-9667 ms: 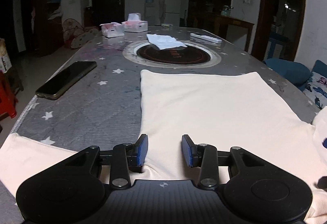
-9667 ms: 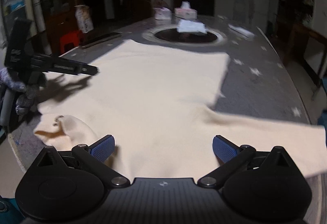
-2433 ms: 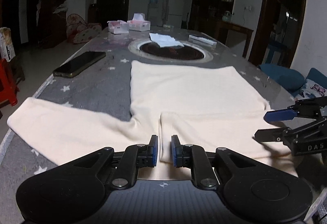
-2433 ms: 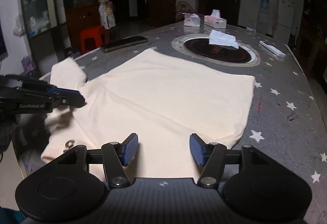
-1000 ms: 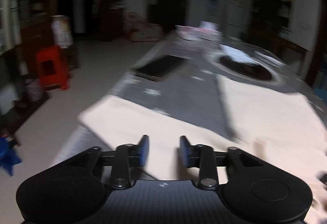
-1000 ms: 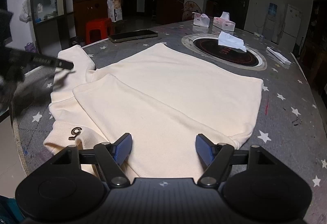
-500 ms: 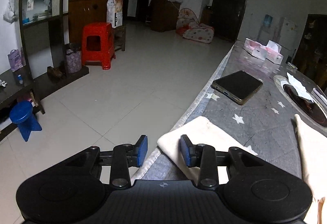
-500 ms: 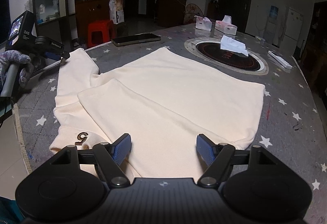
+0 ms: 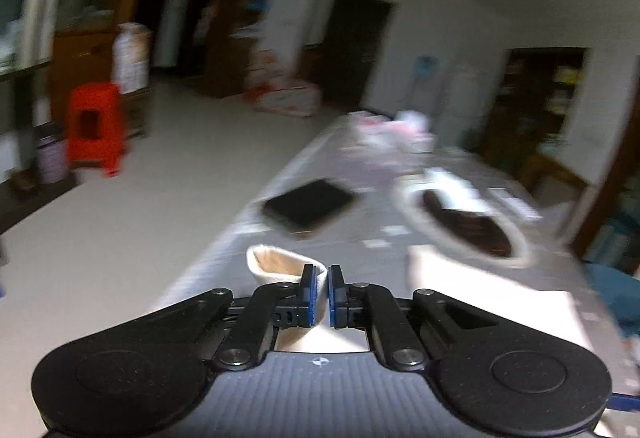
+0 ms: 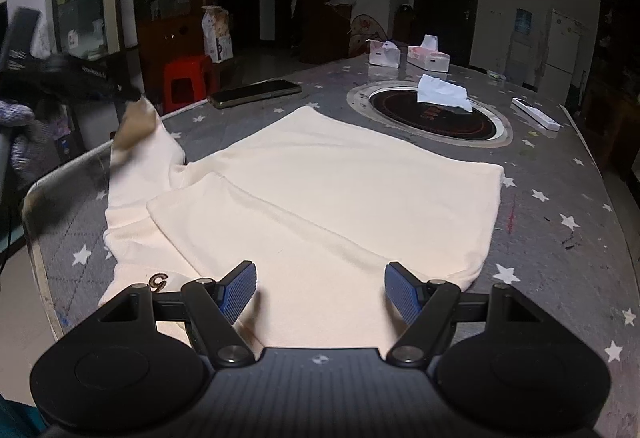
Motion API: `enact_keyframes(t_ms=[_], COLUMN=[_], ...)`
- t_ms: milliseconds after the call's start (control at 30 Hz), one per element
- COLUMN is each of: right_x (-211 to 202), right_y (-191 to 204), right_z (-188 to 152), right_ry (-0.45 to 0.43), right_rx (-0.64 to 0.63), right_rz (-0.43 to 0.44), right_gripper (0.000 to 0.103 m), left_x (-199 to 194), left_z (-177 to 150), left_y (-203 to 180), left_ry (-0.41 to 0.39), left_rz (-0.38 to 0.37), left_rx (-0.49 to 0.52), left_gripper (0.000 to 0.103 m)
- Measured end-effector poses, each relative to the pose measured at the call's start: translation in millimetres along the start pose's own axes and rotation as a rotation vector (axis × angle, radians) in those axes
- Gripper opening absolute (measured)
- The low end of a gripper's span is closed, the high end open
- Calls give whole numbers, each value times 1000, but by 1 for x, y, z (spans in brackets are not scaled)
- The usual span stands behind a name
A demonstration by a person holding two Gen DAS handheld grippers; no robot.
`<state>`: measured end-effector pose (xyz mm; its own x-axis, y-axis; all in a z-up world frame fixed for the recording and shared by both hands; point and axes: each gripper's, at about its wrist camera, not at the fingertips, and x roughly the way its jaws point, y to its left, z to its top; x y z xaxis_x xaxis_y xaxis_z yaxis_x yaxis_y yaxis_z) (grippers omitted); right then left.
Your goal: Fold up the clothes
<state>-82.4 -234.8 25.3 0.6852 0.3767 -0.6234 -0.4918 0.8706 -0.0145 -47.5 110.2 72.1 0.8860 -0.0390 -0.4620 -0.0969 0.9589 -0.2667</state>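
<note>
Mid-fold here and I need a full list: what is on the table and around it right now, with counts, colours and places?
Sweater: one, cream, spread on the table, right sleeve folded across the body.
Sleeve cuff: one, cream, lifted at the table's left edge.
Table: one, grey with white stars.
Phone: one, dark, far left of the table.
Round inset: one, dark with pale ring, table centre.
Tissue: one, white, on the inset.
Tissue boxes: two, white and pink, far end.
White bar: one, right of the inset.
Stool: one, red, on the floor, left.
Left tool: shut on the sleeve cuff.
Right tool: open, over the sweater.
</note>
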Motion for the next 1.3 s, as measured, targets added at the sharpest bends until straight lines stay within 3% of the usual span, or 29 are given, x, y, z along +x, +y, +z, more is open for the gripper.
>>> enact_keyframes(t_ms=[200,433,700,900,1000,1300], right_x=[-9,-23,-35,-38,-39,-24], right_y=[-14,-32,-50,-55,-54,-35], right_z=[-3,-11,-19,-19,-17,-13], right_ry=[-21,-41,-53,-54,-52,-22], right_rx=[45,94,139,157,163,143], right_rz=[-18,-57,-115,-125,-111,-23], right_gripper=[73,73,73,72,70,54], left_x=[-25,-33,-18,-7,-8,15], left_z=[2,-19,-65,-85,-80,-72], left_y=[-66,-130,-169,-168,-156,-99], left_ry=[11,86,206,285,260,250], left_rz=[-265,-508,-634,-639,-626,-376], left_rx=[39,96,174,201,218,225], left_gripper=[6,6,7,10,17,17])
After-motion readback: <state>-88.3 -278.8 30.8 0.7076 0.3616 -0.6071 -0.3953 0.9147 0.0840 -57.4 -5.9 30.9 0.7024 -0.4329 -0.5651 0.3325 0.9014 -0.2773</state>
